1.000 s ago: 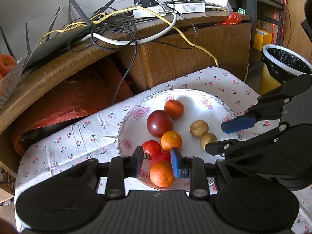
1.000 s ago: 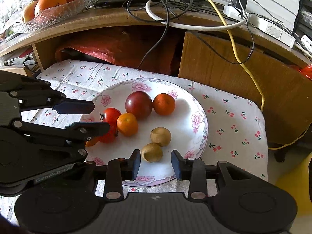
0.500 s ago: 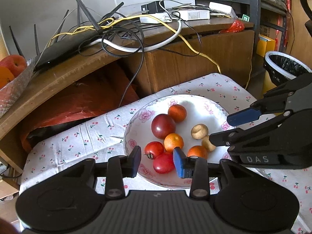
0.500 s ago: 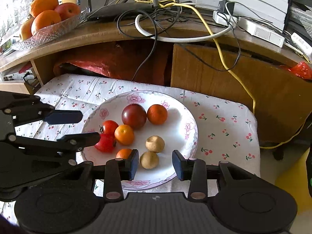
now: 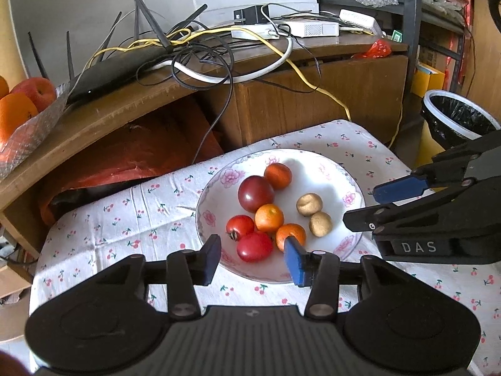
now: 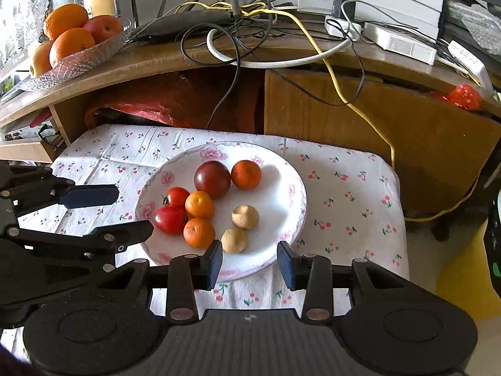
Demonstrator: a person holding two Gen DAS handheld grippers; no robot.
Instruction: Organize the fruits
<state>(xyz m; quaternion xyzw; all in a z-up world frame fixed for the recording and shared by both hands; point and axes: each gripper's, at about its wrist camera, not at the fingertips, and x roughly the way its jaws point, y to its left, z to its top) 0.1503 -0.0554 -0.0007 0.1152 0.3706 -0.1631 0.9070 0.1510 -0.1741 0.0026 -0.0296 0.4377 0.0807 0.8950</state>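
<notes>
A low tabletop (image 6: 360,194) draped in a cherry-print cloth (image 6: 103,153) carries one flowered white plate (image 6: 291,188) near its middle, fruit heaped toward the plate's left side.

The left gripper (image 5: 254,260) is hovering with its jaws spread wide and nothing between them. The right gripper (image 6: 249,263) is likewise gaping empty, just beside the left, both pointing forward and slightly downward at a similar height.

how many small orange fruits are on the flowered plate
3: one at the back beside the dark red fruit, one mid-cluster, one nearest the grippers. None seems hidden.
</notes>
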